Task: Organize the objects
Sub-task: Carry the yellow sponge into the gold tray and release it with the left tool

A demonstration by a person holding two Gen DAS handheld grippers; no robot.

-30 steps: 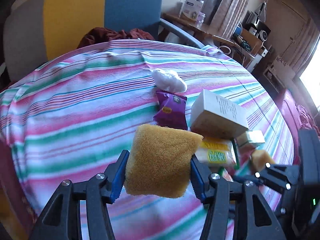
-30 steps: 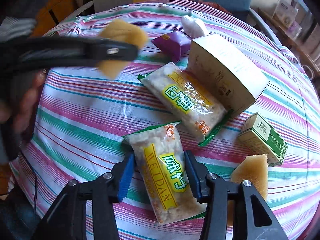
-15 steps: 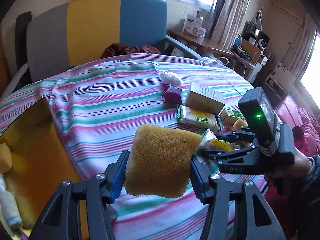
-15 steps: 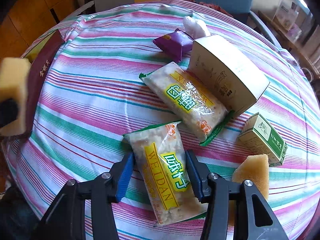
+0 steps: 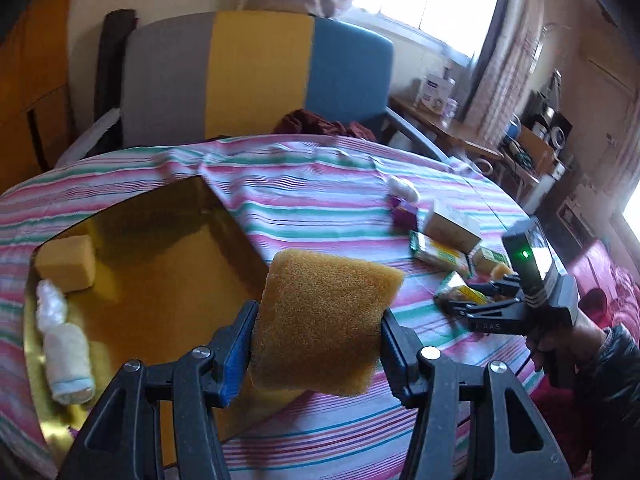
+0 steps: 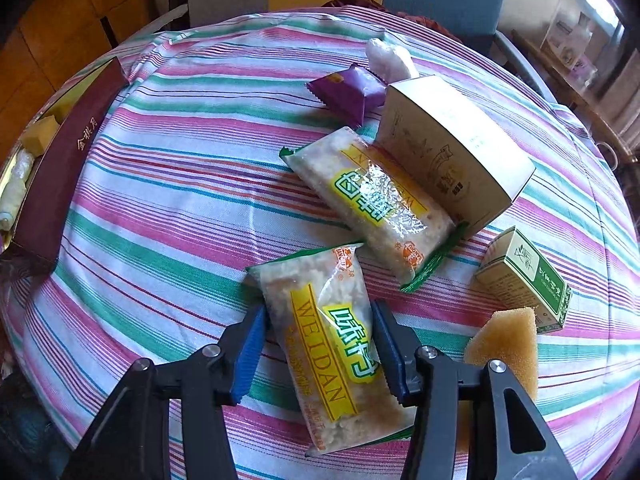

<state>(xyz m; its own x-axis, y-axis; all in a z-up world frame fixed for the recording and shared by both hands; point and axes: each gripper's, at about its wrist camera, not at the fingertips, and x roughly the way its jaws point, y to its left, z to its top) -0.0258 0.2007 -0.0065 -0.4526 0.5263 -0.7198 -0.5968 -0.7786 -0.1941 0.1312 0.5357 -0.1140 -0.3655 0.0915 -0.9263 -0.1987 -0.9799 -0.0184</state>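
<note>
While the left gripper [image 5: 316,344] was clamped on the sponge [image 5: 324,320], the open gold box [image 5: 168,280] lay just ahead and to its left, so that hand was the nearer. The right gripper [image 6: 318,344] straddled the WEIDAN snack packet [image 6: 332,344] on the striped cloth [image 6: 180,200], pads against its sides, packet lengthwise between them and seemingly gripped.

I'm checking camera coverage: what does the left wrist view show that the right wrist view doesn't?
Only the left wrist view: the sponge clamped in the left gripper, and the right gripper from outside. Only the right wrist view: the WEIDAN packet up close between its jaws, and another sponge piece. Both: the open box and the striped cloth.
</note>
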